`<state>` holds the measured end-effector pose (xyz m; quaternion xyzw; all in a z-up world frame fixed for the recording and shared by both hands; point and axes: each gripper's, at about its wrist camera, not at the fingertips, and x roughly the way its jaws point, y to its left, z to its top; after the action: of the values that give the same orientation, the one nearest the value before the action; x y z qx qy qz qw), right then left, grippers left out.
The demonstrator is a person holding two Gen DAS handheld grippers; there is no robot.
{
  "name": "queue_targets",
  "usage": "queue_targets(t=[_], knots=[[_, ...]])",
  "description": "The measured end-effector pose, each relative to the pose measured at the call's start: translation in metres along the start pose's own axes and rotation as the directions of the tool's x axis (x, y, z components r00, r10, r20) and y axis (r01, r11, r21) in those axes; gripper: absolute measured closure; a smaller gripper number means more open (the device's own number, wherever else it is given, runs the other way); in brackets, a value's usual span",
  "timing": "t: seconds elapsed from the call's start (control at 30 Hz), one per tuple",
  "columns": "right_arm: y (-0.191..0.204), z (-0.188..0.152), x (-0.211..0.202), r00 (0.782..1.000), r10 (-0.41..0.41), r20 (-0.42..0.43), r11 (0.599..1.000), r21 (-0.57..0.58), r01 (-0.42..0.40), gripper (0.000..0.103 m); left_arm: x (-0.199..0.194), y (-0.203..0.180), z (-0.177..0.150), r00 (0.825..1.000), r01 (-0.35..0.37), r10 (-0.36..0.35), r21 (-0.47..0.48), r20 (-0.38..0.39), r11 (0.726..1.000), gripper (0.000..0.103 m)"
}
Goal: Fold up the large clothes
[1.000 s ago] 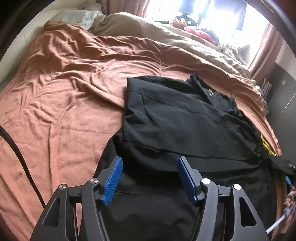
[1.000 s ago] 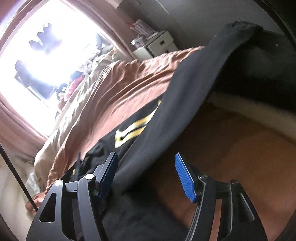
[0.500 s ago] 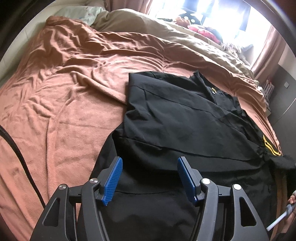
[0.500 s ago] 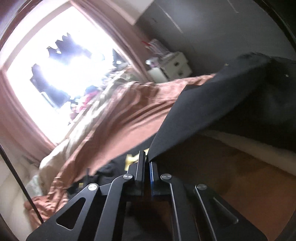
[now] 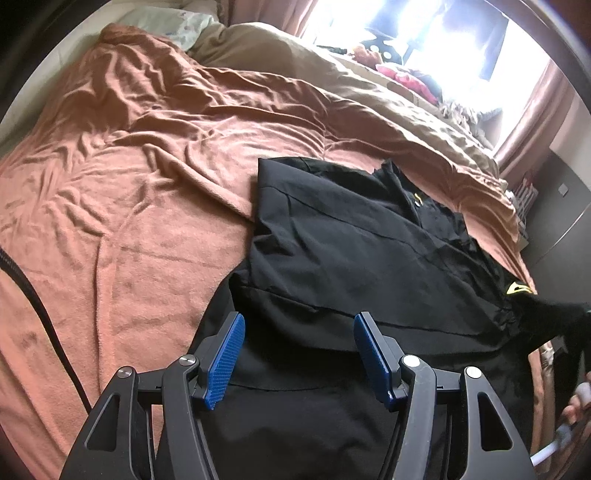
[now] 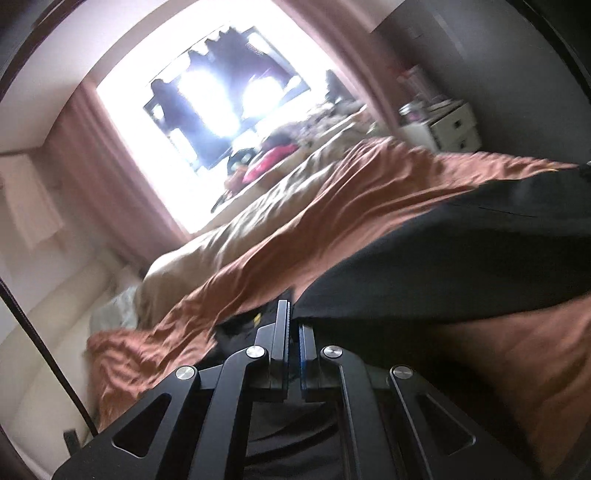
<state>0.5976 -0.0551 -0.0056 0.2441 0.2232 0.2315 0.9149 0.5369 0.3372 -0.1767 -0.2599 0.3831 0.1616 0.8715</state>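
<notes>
A: Jaws of the right gripper [image 6: 292, 332] are seen pressed together on a black edge of the shirt [image 5: 354, 258]. Can that be confirmed?

B: Yes. A fold of the shirt [image 6: 461, 258] is pinched between them and is drawn up off the bed, stretched taut toward the right of the right wrist view. That view is blurred.

A: And the left gripper [image 5: 298, 354]?

B: Its jaws are held wide apart, with nothing between the blue pads [image 5: 226, 363]. It is poised above the near part of the shirt; contact with the cloth cannot be judged.

A: Where is the shirt placed?

B: It is spread on the blanket [image 5: 140, 192], an orange-brown one, toward the right side of the bed. A collar is seen at the far end, and a yellow mark [image 5: 517, 287] is seen near the right edge, beside the part that is lifted.

A: What is found further out?

B: A tan duvet [image 5: 332, 85] is laid behind the blanket, a pale pillow [image 5: 166, 22] is seen at the far left, and a bright window [image 6: 221, 103] with pink curtains [image 6: 96, 166] is seen beyond. A white drawer unit [image 6: 447, 127] is set by the dark wall.
</notes>
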Motion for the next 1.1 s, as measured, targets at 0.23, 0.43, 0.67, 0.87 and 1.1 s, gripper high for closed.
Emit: queue_targets(t=[0.23, 0.43, 0.67, 0.87, 1.1], knots=[[0.035, -0.039, 0.053, 0.965, -0.028, -0.259, 0.995, -0.102, 0.002, 0.102, -0.005, 0.007, 0.004, 1.000, 0.022, -0.021, -0.032, 0.006, 0.999, 0.040], [0.021, -0.055, 0.091, 0.891, -0.097, -0.443, 0.993, 0.010, 0.113, 0.102, -0.011, 0.011, 0.007, 0.999, 0.049, -0.048, -0.059, 0.017, 0.997, 0.040], [-0.016, -0.032, 0.053, 0.930, -0.006, -0.367, 0.969, 0.226, 0.096, 0.040, -0.018, 0.009, 0.009, 0.996, 0.084, -0.082, -0.068, 0.027, 0.994, 0.040], [-0.064, -0.041, -0.005, 0.964, -0.100, -0.245, 0.908, 0.373, 0.189, 0.040, -0.023, -0.004, 0.007, 0.995, 0.093, -0.092, -0.025, 0.025, 0.995, 0.040], [-0.120, -0.064, -0.041, 0.964, -0.176, -0.201, 0.780, 0.568, 0.261, 0.040, -0.021, -0.018, 0.003, 0.995, 0.094, -0.095, 0.019, 0.018, 0.995, 0.040]])
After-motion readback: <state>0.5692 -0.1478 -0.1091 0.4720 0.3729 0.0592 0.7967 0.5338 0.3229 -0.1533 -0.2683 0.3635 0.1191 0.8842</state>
